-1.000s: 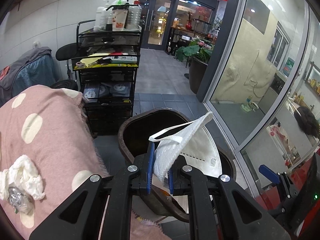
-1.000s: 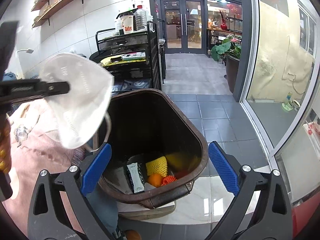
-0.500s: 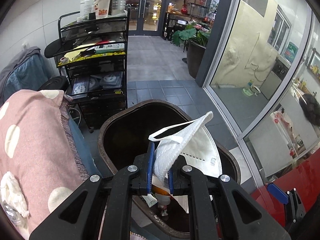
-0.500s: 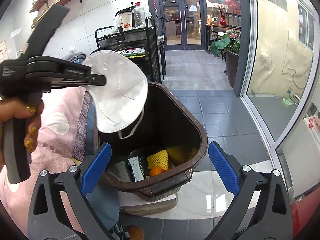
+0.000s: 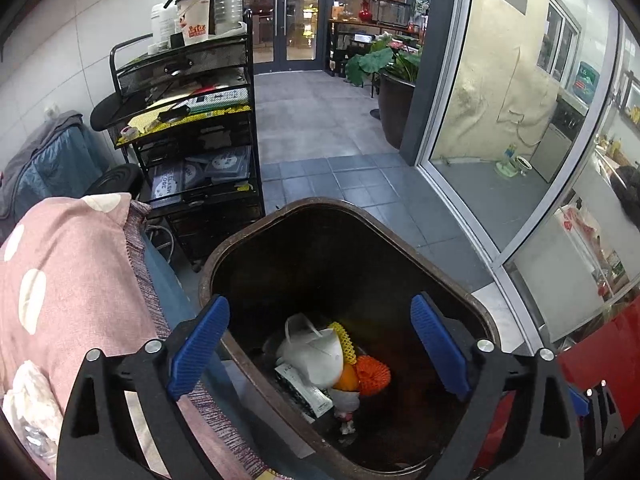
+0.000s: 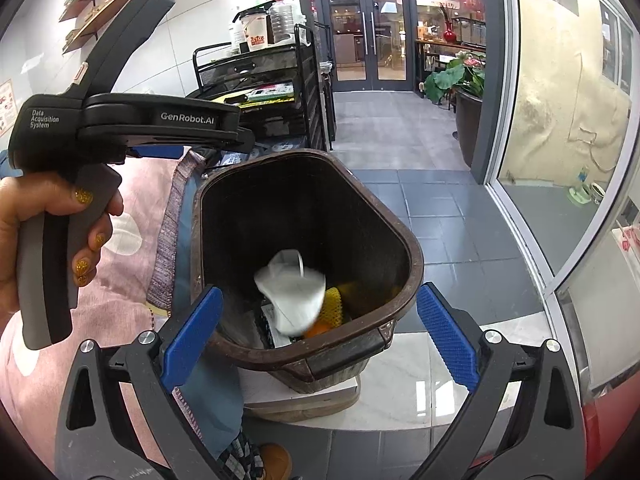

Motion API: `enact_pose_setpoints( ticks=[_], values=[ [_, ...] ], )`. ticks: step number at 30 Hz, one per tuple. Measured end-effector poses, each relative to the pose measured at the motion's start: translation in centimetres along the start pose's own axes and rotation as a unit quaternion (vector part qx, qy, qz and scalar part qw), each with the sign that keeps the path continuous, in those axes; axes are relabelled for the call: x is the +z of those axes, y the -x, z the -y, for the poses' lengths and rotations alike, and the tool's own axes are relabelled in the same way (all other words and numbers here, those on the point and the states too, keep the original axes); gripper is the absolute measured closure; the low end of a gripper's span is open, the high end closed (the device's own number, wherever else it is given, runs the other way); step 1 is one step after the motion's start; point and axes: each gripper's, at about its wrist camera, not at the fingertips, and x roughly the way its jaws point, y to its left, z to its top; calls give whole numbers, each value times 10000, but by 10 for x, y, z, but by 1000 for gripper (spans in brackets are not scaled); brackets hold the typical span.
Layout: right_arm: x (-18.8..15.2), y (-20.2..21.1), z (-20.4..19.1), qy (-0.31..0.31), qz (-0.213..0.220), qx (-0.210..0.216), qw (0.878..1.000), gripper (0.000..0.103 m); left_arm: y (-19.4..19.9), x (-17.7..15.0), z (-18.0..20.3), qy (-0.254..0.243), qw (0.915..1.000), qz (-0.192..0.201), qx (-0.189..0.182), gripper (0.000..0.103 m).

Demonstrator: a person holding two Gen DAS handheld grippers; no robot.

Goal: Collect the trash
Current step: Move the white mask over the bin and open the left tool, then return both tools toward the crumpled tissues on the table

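We find the left claw [image 5: 320, 350] directly over the brown trash bin [image 5: 280, 220], its blue pads [image 5: 198, 346] opening wide with nothing between them. The right claw [image 6: 318, 334] stands equally spread and empty at the near rim of the same bin. In the right wrist view the person's left hand [image 6: 48, 220] grips the handle of the left claw, which reaches over the bin's left edge.

The white face mask [image 5: 314, 354] is inside the bin, clear of both claws. In the left wrist view it lies on the rubbish at the bottom; in the right wrist view it is blurred, so we cannot tell for certain that it has come to rest. Around it we note a yellow foam net [image 5: 346, 340], an orange fruit [image 5: 347, 378], an orange net [image 5: 374, 372] and a flat wrapper [image 5: 304, 390].

Left of the bin is a pink spotted blanket [image 5: 68, 280] with a crumpled white tissue [image 5: 28, 400] on it. Beyond stands a black wire cart [image 5: 192, 136] carrying bottles [image 5: 228, 4], then grey floor tiles, a potted plant [image 5: 394, 92] and glass doors [image 5: 286, 16].
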Motion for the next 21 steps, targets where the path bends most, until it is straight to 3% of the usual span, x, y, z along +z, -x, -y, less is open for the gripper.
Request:
enact_pose_setpoints(
  ticks=[5,13,21],
  values=[
    [2,-1,-2,4,-5,24,10000,6,13,-8,-5,91,9999,123,-39,7],
    [2,-3,-12,82,-56,115,9999,6,48,-23,-20,425,9971,636,-54,6],
    [3,-4,-26,168,-72,246,9995,6,89,-45,-32,594,9919,1113,132,6]
  ],
)
